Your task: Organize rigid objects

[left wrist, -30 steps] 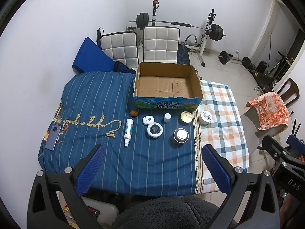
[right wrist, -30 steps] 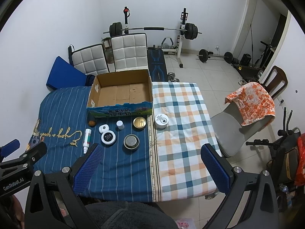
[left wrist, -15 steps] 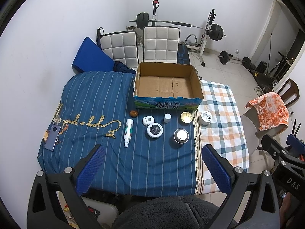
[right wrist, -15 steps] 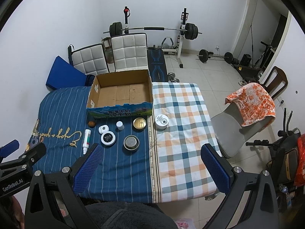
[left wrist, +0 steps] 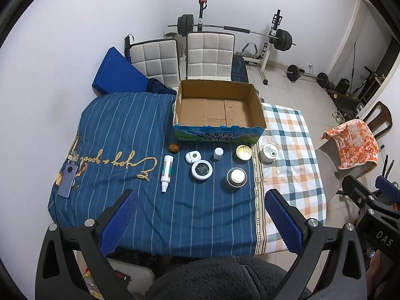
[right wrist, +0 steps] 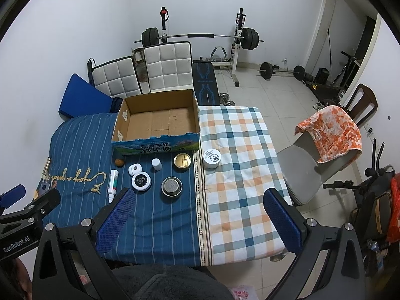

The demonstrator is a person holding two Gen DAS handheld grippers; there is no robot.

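both grippers poised above the table; nothing has shifted in the last second, so sorting has not begun.

left gripper (left wrist: 198, 215) and right gripper (right wrist: 197, 215) hang wide open and empty, well short of the row of small containers: spray tube (left wrist: 167, 170), black-lidded jar (left wrist: 202, 170), white jar (right wrist: 211, 158). these lie just before the empty cardboard box (left wrist: 220, 131).

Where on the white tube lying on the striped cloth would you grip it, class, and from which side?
Grip the white tube around its mid-body, from above, tongs closing across its width. It lies flat, long and narrow, nozzle end toward the camera, with bare cloth on both sides.
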